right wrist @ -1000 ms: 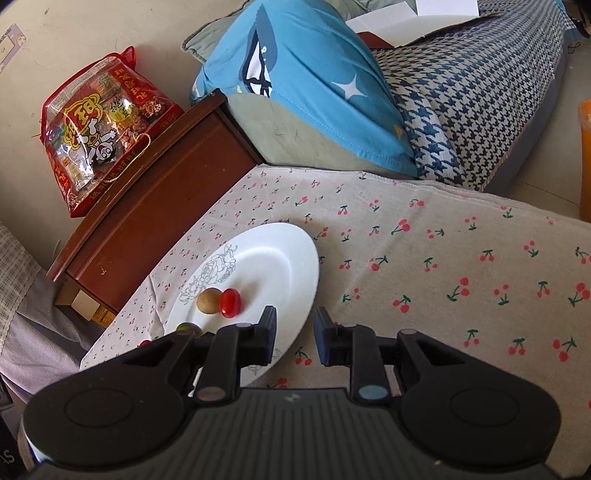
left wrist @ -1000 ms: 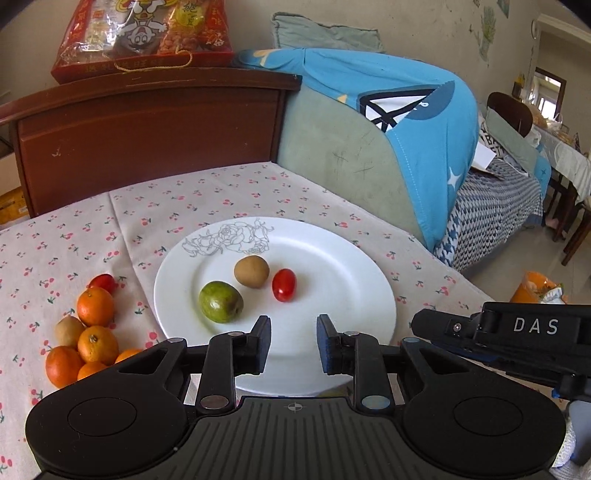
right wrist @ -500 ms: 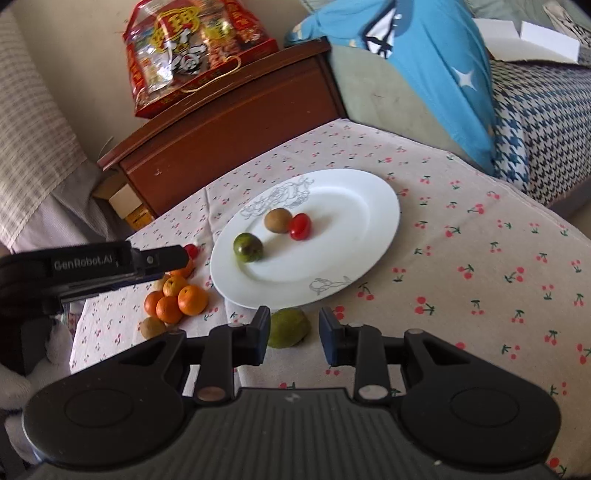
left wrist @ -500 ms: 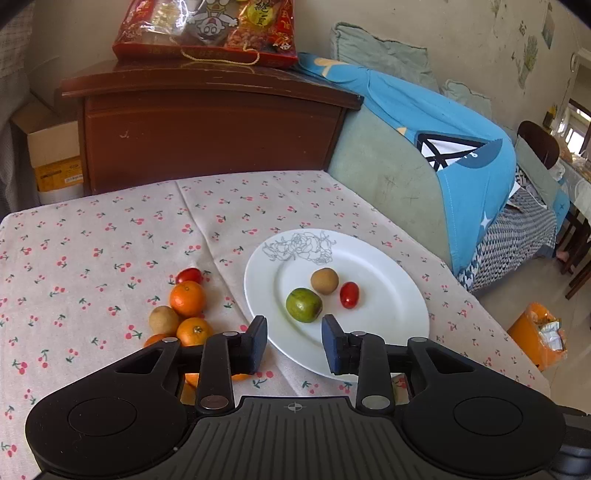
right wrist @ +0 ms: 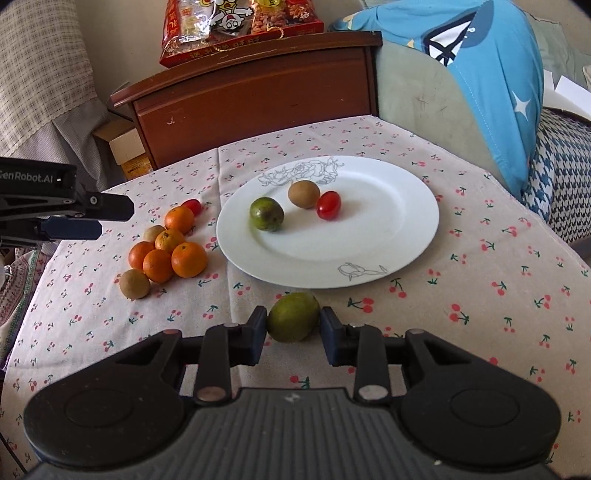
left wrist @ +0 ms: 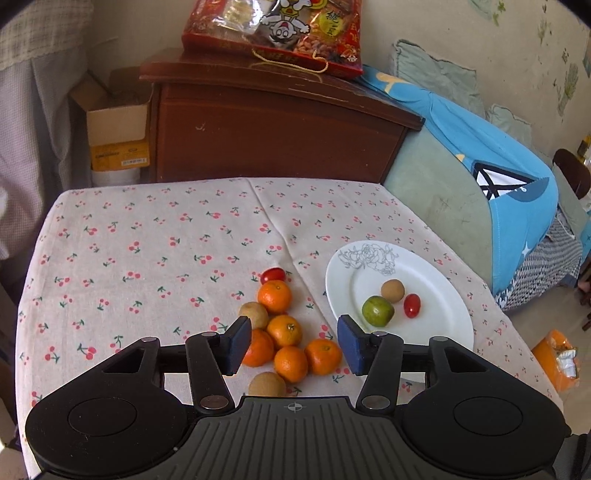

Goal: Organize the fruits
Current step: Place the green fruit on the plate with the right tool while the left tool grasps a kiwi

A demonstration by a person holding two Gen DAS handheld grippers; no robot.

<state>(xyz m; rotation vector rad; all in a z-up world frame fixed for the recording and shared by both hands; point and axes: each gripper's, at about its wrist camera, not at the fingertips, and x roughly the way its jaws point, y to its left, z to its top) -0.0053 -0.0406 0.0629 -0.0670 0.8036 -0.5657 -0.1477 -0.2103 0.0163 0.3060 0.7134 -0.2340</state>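
A white plate [right wrist: 388, 229] holds a green fruit [right wrist: 266, 214], a brown kiwi [right wrist: 303, 194] and a red tomato [right wrist: 328, 205]; the plate also shows in the left wrist view [left wrist: 443, 295]. A pile of oranges [left wrist: 291, 343] with kiwis and a red tomato [left wrist: 273, 274] lies left of the plate. My left gripper [left wrist: 293, 345] is open above the pile; an orange sits between its jaws. My right gripper [right wrist: 293, 325] is open around a green fruit [right wrist: 293, 321] on the cloth just before the plate; the pads [right wrist: 258, 325] stand close to its sides.
A cherry-print cloth [left wrist: 147, 240] covers the table. A wooden cabinet [left wrist: 266, 122] with a red snack bag [left wrist: 273, 29] stands behind it. A sofa with a blue cover [right wrist: 498, 81] is at the right. A cardboard box [left wrist: 118, 136] sits at the back left.
My left gripper moved left from the plate to above the orange pile and opened wider. My right gripper swung over to the green fruit and opened around it.
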